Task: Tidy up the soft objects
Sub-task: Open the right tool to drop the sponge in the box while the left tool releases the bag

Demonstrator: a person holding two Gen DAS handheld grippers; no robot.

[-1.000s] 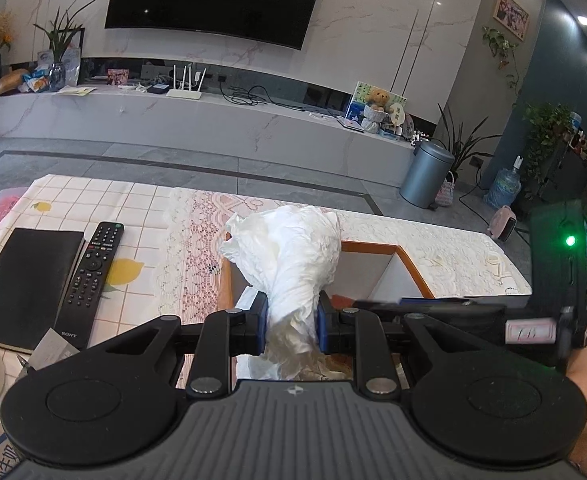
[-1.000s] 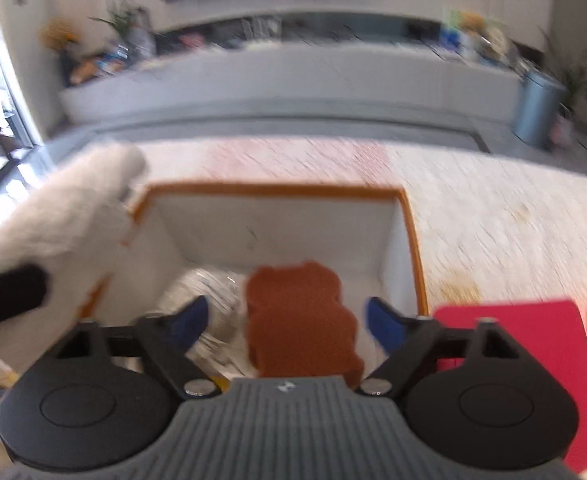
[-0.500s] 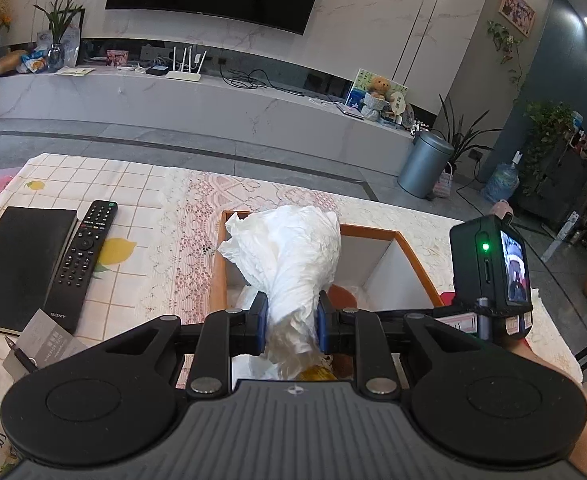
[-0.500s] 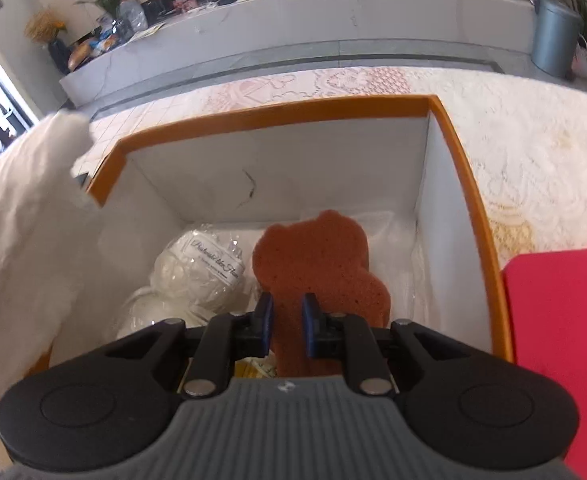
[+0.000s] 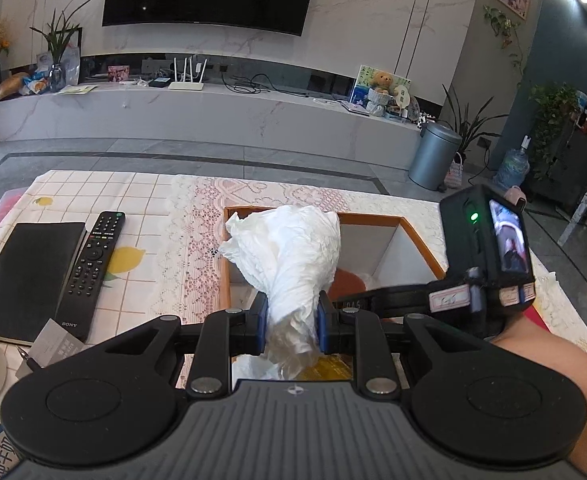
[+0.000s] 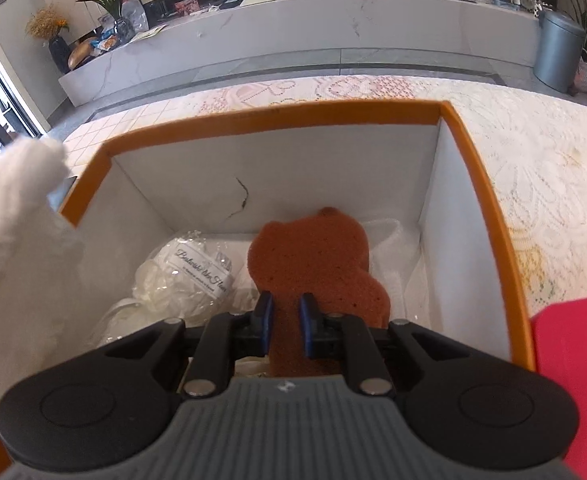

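Since a second ago the right gripper (image 6: 284, 322) has sunk into the box (image 6: 481, 168), and its wide-spread jaws have come in around the brown sponge (image 6: 317, 256).

Left wrist view: little has changed. The left gripper (image 5: 291, 322) holds its narrow pinch on the white cloth (image 5: 289, 252), which bunches up above the pads over the box's near left corner. The right gripper's body has come nearer at the right, crossing behind the cloth.

Right wrist view: the pads sit against the sponge's near end and are easing apart slightly. Its long axis runs straight away from the gripper toward the far wall. A wrapped white bundle (image 6: 189, 276) lies just left of it on the box floor. The right hand is the nearer to the sponge.
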